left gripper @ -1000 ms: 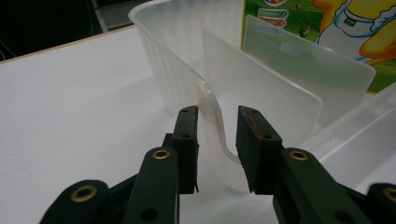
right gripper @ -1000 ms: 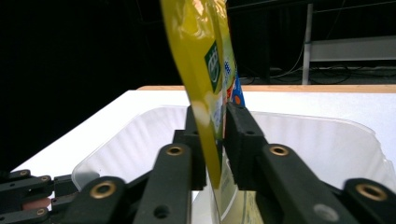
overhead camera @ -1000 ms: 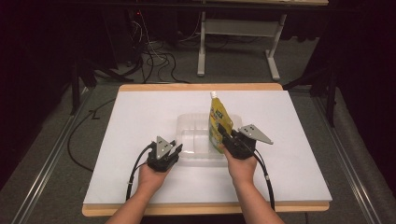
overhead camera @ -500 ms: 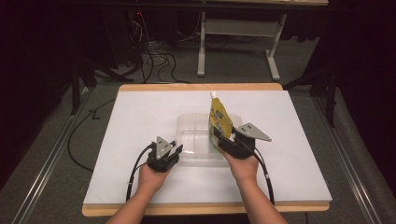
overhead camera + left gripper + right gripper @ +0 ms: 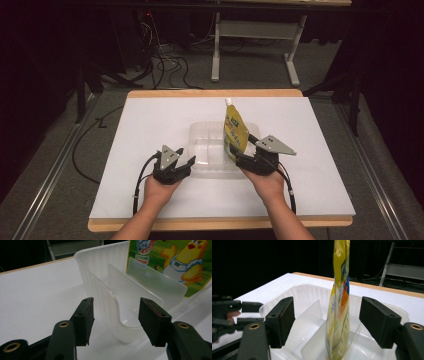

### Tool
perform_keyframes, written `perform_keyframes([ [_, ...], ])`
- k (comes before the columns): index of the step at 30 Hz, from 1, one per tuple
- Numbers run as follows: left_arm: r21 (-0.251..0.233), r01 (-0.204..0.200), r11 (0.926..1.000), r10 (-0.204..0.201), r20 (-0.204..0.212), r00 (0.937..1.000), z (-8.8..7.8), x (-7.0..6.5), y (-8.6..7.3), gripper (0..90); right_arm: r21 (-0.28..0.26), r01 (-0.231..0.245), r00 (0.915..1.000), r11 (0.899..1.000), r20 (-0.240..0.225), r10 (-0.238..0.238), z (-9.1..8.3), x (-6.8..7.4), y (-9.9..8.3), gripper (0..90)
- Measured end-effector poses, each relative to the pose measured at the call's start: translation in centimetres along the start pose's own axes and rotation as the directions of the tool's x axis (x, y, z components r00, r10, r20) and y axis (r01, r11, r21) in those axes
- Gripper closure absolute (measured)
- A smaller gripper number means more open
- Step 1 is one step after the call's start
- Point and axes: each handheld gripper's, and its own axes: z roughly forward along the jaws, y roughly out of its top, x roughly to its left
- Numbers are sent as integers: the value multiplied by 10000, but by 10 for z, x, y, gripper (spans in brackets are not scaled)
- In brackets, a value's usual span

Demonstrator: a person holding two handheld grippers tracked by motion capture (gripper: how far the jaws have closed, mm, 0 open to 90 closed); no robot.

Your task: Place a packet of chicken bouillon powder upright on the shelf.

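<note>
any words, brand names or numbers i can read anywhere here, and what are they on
None can be read.
Yellow-green pouch: a cartoon chick and a round blue-and-red badge with small labels under it, all too blurred and cropped to read.
The pouch in the high view: print too small.
Clear plastic tray: no text.

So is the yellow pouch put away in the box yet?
Nearly. The pouch stands upright in the clear box. The right gripper has just opened around it without pressing; the left gripper has just opened around the box's rim. Left: pulling both grippers away.
</note>
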Motion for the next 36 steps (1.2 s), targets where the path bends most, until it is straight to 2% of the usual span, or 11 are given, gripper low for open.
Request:
perform_keyframes([
  [5,-95,-215,9997,215,43,9998,-16,6,2,422,-101,55,9997,9999,-225,-57,-22,-8,-3,245],
  [8,-189,64,9998,-61,122,9999,-26,15,2,407,-150,66,9997,9999,-233,-69,-37,-19,-8,241],
  [11,-186,289,9994,-287,106,9995,-34,23,2,394,-13,285,9996,9996,-29,-285,-51,-34,-14,237],
  [16,-159,745,9971,-747,-113,9971,-44,38,-2,379,336,15,9971,9994,760,-40,-74,-66,-30,176],
  [20,-120,750,9971,-754,-425,9962,-54,45,-9,371,17,-149,9868,9999,1612,145,-94,-91,-55,159],
  [23,64,805,9967,-801,-559,9952,-62,48,-17,371,381,-540,9808,9978,1897,458,-100,-108,-68,152],
  [26,283,908,9955,-889,-634,9940,-63,49,-21,370,182,-691,9791,9974,1929,643,-104,-113,-70,152],
  [28,268,925,9954,-906,-658,9937,-62,48,-21,367,115,-541,9810,9985,1873,510,-103,-111,-69,152],
  [32,379,569,9977,-546,-596,9967,-59,43,-21,364,319,-331,9843,9989,1747,270,-98,-105,-69,153],
  [36,405,565,9976,-544,-512,9972,-59,45,-21,362,321,-454,9831,9985,1789,389,-95,-106,-71,155],
])
